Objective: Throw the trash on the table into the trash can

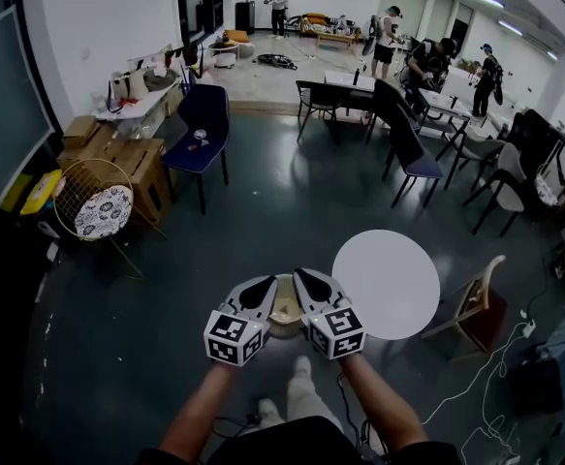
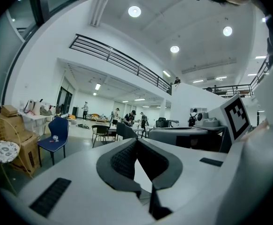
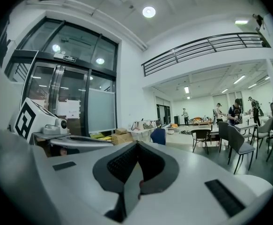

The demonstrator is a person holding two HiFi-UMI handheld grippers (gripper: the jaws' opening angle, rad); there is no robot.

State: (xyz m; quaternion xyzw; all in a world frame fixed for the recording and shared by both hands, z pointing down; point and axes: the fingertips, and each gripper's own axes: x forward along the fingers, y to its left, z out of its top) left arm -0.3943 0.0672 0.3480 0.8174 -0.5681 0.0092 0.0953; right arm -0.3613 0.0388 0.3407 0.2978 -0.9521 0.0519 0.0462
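Beside the round white table (image 1: 386, 284), left gripper (image 1: 263, 289) and right gripper (image 1: 313, 287) both pinch the beige paper trash (image 1: 287, 316), apparently to carry it jointly.

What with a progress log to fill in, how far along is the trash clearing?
Done: the round white table looks bare. In hand: the left gripper and right gripper are both shut on a thin beige piece of trash held between them. Left: dropping it into a trash can. The gold wire basket at the left may be one, but I cannot tell.
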